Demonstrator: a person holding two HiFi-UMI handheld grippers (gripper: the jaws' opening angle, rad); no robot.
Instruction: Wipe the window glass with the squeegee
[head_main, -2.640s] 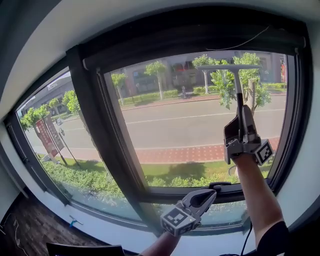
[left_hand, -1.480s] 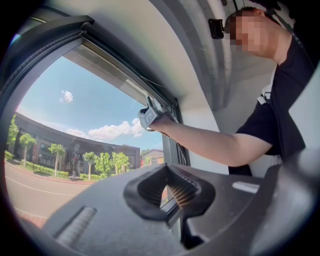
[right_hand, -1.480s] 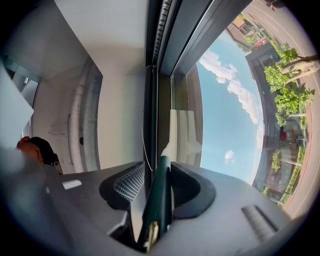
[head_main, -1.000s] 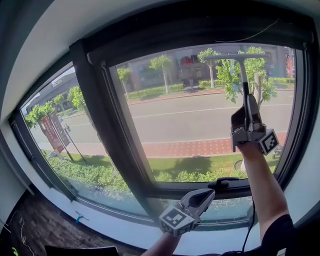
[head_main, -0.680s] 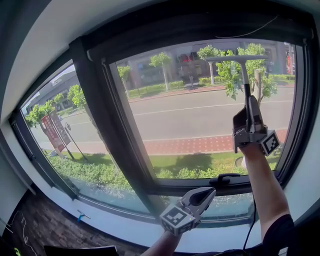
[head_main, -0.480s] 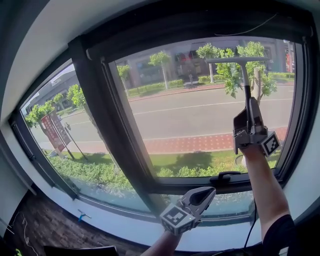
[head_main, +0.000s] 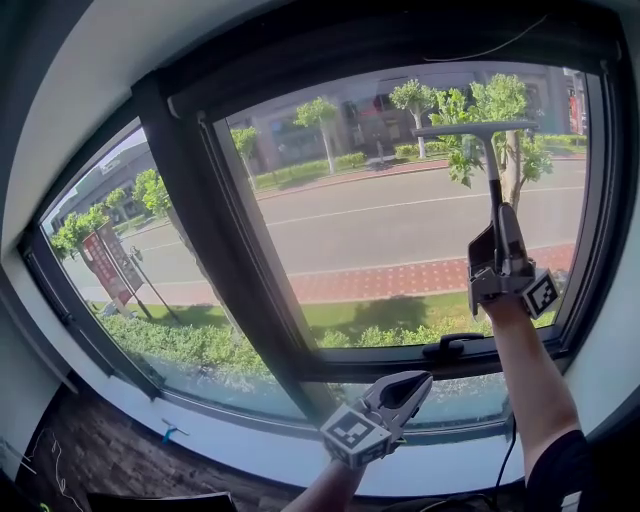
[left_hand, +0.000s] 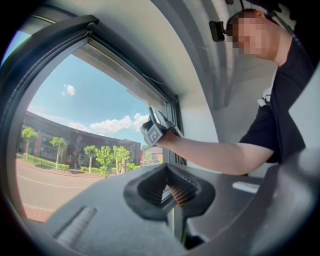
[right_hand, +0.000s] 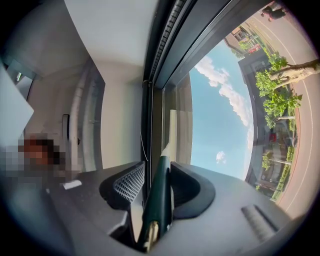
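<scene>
Holding the squeegee (head_main: 490, 165) tight by its handle, your right gripper (head_main: 498, 220) points up. The blade (head_main: 475, 128) lies sideways, high on the window glass (head_main: 370, 230), with most glass below it. Your left gripper (head_main: 410, 385) sits low, pinched together, empty.

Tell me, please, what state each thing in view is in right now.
squeegee, upright, blade high on the pane, handle clamped in the right claw.
right claw, shut on the squeegee.
left claw, shut, holding nothing, low beneath the pane.
window, appears closed.
window handle, lying flat along the bottom frame.
</scene>
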